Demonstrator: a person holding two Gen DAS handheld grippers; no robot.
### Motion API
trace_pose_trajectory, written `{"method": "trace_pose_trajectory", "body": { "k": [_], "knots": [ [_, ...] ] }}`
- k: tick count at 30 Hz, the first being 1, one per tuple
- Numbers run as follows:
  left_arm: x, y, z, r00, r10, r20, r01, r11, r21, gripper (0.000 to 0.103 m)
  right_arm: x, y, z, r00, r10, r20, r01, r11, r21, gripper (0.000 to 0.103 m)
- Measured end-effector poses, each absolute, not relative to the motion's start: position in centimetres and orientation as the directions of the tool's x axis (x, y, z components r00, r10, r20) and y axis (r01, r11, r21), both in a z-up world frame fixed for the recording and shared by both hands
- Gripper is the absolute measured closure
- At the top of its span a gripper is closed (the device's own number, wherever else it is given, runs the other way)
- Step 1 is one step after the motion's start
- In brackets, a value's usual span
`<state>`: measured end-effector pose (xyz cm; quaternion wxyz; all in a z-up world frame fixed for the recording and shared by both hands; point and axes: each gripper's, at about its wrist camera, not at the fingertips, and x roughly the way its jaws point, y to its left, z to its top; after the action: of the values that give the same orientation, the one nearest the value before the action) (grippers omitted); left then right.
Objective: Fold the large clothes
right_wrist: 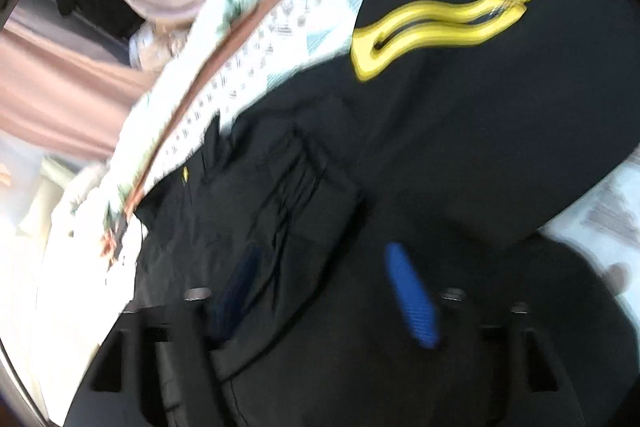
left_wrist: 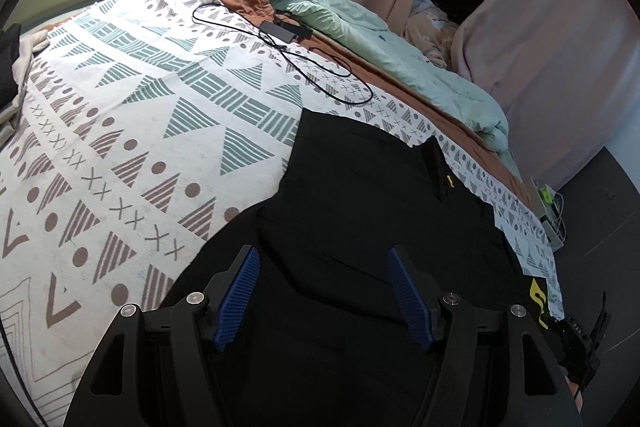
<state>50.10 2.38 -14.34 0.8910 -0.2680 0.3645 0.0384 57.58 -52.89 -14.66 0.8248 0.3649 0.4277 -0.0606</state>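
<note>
We have the large black fabric garment (left_wrist: 360,187) lying on the patterned white bedspread (left_wrist: 140,107). Left gripper (left_wrist: 324,259) and right gripper (right_wrist: 324,267) both gape empty above it. Soft, limp, light; we'd pinch hem corners.

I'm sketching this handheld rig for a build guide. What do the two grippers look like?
Both match. The left gripper has a black frame with triangular cut-outs, round silver pivot pins, and two long fingers faced with ribbed blue pads. The right gripper, blurred in its own view, shows the same black body and blue pads. No cables or sleeves are visible.
</note>
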Motion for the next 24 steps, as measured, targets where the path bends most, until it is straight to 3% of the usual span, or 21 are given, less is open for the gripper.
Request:
{"method": "trace_pose_trajectory", "body": {
  "k": [3, 5, 20, 24],
  "knots": [
    [50.1, 1.7, -14.1, 0.743, -0.143, -0.653, -0.237, 0.857, -0.458, 0.015, 56.3, -54.8, -13.3, 0.653, 0.179, -0.736, 0.414, 0.73, 0.544, 0.03],
    [50.0, 1.5, -13.7, 0.753, -0.142, -0.643, -0.228, 0.86, -0.457, 0.013, 55.2, -56.5, -12.8, 0.669, 0.162, -0.725, 0.421, 0.722, 0.55, 0.03],
    [50.0, 0.4, -14.1, 0.754, -0.092, -0.65, -0.259, 0.868, -0.423, 0.012, 48.7, -69.3, -15.0, 0.674, 0.018, -0.738, 0.602, 0.567, 0.563, 0.031],
    [50.0, -0.1, -14.2, 0.753, -0.07, -0.654, -0.265, 0.878, -0.399, 0.012, 47.7, -71.7, -15.9, 0.664, 0.002, -0.748, 0.627, 0.543, 0.558, 0.04]
  ]
}}
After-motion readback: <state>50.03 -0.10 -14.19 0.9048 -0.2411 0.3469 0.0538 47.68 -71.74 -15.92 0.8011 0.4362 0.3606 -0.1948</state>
